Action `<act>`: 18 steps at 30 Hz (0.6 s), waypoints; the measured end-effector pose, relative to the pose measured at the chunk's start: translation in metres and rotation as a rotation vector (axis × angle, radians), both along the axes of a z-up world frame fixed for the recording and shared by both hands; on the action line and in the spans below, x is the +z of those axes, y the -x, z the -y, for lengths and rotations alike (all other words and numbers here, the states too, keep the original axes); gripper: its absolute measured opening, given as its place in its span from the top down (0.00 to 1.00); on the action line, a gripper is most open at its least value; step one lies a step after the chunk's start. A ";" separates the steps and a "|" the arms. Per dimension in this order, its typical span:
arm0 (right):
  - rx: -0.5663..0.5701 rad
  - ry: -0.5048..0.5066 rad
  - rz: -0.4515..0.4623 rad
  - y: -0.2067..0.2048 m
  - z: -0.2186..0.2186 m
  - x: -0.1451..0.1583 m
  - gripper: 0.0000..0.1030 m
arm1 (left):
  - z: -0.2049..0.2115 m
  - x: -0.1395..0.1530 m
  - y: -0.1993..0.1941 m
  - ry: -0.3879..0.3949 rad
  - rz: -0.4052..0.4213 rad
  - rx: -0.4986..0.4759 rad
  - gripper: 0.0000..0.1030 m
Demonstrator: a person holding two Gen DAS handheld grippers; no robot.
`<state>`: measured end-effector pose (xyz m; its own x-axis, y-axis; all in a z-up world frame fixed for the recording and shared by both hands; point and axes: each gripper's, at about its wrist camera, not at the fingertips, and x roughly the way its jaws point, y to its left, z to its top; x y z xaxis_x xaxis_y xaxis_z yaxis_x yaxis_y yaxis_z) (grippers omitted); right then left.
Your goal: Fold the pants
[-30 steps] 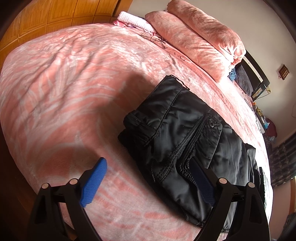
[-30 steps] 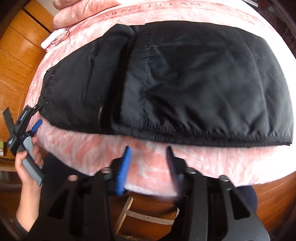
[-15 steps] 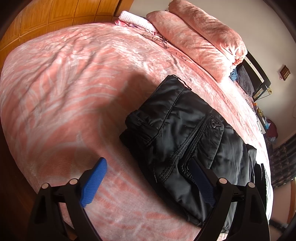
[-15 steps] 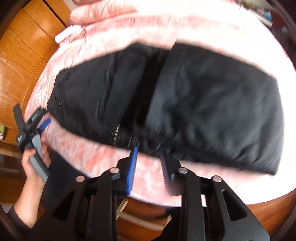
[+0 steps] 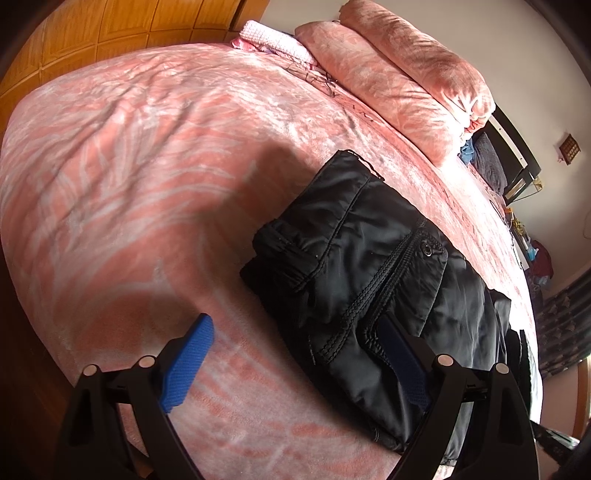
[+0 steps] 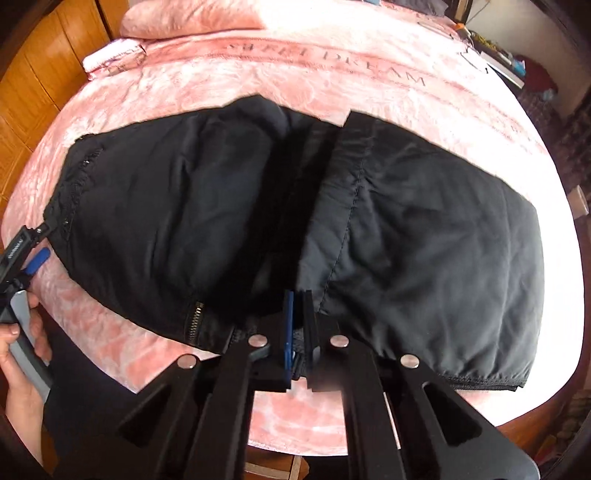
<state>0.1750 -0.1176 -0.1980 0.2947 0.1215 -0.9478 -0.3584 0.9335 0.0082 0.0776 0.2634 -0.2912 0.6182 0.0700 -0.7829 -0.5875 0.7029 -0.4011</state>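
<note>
1. Pants (image 6: 229,206), black and shiny, lie across the near part of a pink bedspread (image 6: 332,74), with the waist end toward the left gripper and the folded leg part to the right in the right wrist view
2. Right gripper (image 6: 298,325) has its blue pads pressed together on the near edge of the pants, at the dark crease between the two halves, with black cloth pinched between them
3. Left gripper (image 5: 295,347) stands with its pads wide apart over the waist end; the one blue pad (image 5: 188,362) is over bare bedspread, the other lies against the black cloth by the stitched fly, and nothing is clamped
4. Hand (image 6: 18,354) of the person grips the left gripper's handle at the bed's near edge
5. Pillows (image 5: 399,85) in the same pink are stacked at the far end of the bed, beside a wooden wardrobe (image 5: 110,33)
</note>
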 end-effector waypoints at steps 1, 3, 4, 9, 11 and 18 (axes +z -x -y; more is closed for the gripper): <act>0.009 -0.012 0.023 0.004 -0.001 0.011 0.97 | 0.000 0.000 0.000 -0.002 0.002 0.000 0.12; 0.024 -0.016 0.064 0.011 -0.004 0.026 0.97 | 0.000 0.000 0.000 0.000 0.002 0.002 0.12; 0.031 -0.018 0.074 0.014 -0.005 0.030 0.97 | 0.000 0.000 0.000 0.001 0.002 0.001 0.12; 0.061 -0.029 -0.025 0.017 -0.007 -0.008 0.97 | 0.001 0.001 0.000 -0.005 -0.001 -0.004 0.12; 0.081 -0.017 -0.070 0.016 -0.008 -0.025 0.95 | 0.000 0.000 -0.001 0.000 -0.004 -0.004 0.12; 0.245 -0.077 -0.168 0.001 -0.019 0.013 0.49 | -0.011 -0.002 0.000 0.061 -0.052 -0.007 0.12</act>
<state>0.1740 -0.0982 -0.1845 0.0878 0.2431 -0.9660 -0.5604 0.8138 0.1538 0.0780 0.2741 -0.2930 0.5772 0.0164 -0.8165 -0.6034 0.6822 -0.4128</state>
